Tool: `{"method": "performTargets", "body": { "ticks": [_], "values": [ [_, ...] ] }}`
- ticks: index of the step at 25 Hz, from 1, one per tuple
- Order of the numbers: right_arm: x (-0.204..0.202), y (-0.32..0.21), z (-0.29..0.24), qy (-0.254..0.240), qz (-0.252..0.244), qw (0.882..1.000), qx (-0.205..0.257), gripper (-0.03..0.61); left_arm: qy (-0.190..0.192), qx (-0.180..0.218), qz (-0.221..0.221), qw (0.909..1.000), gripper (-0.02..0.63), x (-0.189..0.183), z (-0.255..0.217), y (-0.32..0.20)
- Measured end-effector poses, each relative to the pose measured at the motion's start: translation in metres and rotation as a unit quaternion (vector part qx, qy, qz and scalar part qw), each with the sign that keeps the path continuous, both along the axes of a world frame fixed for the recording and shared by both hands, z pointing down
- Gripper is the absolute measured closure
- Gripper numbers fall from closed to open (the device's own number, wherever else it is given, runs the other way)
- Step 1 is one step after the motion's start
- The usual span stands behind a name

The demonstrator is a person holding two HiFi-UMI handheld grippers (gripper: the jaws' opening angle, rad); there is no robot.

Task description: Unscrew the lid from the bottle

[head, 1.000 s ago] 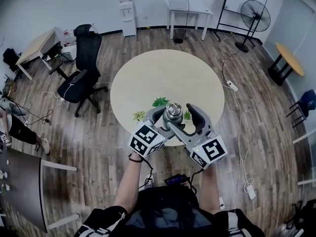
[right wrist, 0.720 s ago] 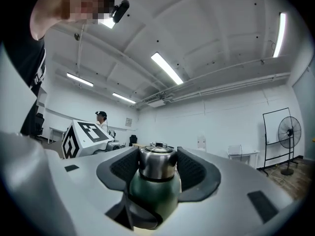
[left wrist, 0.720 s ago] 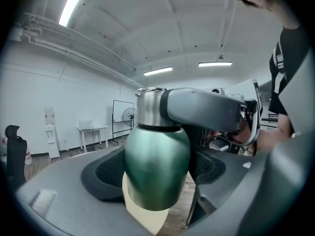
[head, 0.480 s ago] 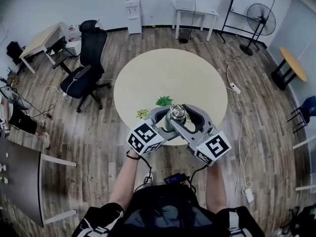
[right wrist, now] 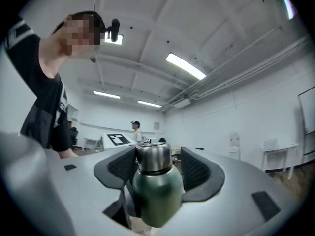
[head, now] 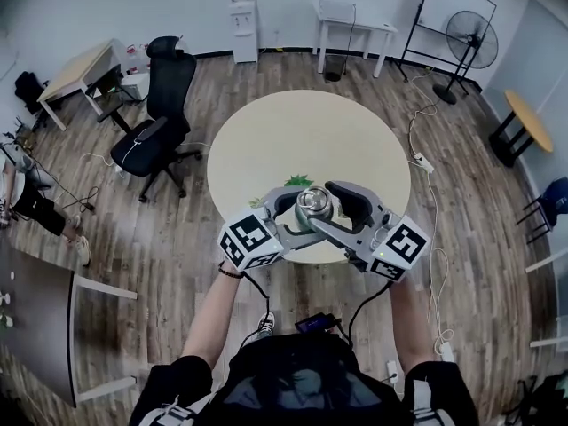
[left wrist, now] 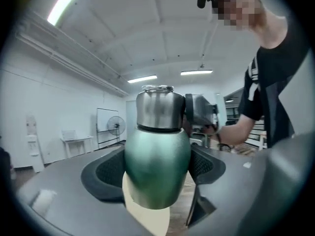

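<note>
Close right tool squarely on steel lid before twisting; brace bottle against turning with left tool. Shows left tool clamped on bottle below lid, right tool with jaws just opened wider, set at 9 and 3 o'clock of lid without pressing. Places bottle upright between both tools, lifted above worktop near its 6 o'clock edge.

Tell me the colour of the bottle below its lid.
The bottle is green, its lid bare steel; the left gripper view shows it best.
</note>
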State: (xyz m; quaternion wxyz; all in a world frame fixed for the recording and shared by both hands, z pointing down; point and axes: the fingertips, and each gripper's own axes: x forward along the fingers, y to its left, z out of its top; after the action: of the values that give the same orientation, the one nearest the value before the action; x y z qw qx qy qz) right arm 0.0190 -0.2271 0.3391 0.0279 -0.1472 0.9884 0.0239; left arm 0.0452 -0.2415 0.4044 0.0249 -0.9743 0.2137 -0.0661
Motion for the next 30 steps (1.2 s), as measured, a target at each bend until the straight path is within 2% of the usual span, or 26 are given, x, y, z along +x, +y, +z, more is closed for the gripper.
{"method": "performTargets", "body": {
  "ticks": [2, 4, 8, 9, 10, 13, 16, 19, 21, 23, 26, 30],
  "values": [
    [-0.002, -0.008, 0.009, -0.003, 0.070, 0.998, -0.001, 0.282, -0.004, 0.001, -0.071, 0.9975, 0.239, -0.002, 0.005, -0.014],
    [-0.006, -0.011, 0.017, -0.003, 0.119, 0.993, -0.007, 0.258, -0.018, 0.001, -0.117, 0.9930, 0.239, -0.002, 0.012, -0.021],
    [-0.006, -0.026, 0.029, 0.011, 0.204, 0.979, -0.012, 0.275, -0.034, 0.000, -0.169, 0.9850, 0.239, -0.001, 0.021, -0.027],
    [-0.004, -0.028, 0.030, 0.012, 0.212, 0.977, -0.012, 0.311, -0.036, 0.000, -0.173, 0.9843, 0.239, -0.001, 0.022, -0.027],
    [-0.003, -0.027, 0.030, 0.012, 0.209, 0.978, -0.011, 0.313, -0.035, 0.000, -0.168, 0.9851, 0.239, 0.000, 0.022, -0.025],
    [-0.006, -0.011, 0.025, 0.022, 0.141, 0.990, 0.009, 0.314, -0.026, -0.003, -0.104, 0.9943, 0.239, 0.003, 0.019, -0.010],
    [-0.012, 0.010, 0.010, 0.029, 0.021, 0.999, 0.022, 0.314, -0.016, 0.004, -0.005, 0.9999, 0.239, 0.002, 0.005, 0.011],
    [-0.019, 0.032, -0.003, 0.030, -0.091, 0.995, 0.020, 0.314, -0.023, 0.020, 0.084, 0.9960, 0.239, -0.002, -0.007, 0.032],
    [-0.020, 0.036, -0.007, 0.027, -0.124, 0.992, 0.011, 0.314, -0.025, 0.023, 0.106, 0.9938, 0.239, -0.004, -0.012, 0.037],
    [-0.020, 0.026, -0.008, 0.025, -0.101, 0.995, 0.001, 0.311, -0.019, 0.020, 0.080, 0.9964, 0.241, -0.005, -0.013, 0.028],
    [-0.020, 0.002, 0.001, 0.037, 0.003, 0.999, 0.012, 0.230, -0.007, 0.003, -0.009, 0.9999, 0.241, -0.010, -0.004, 0.001],
    [-0.018, -0.013, 0.017, 0.033, 0.120, 0.992, 0.003, 0.213, -0.022, -0.008, -0.124, 0.9920, 0.241, -0.017, 0.013, -0.026]
  ]
}}
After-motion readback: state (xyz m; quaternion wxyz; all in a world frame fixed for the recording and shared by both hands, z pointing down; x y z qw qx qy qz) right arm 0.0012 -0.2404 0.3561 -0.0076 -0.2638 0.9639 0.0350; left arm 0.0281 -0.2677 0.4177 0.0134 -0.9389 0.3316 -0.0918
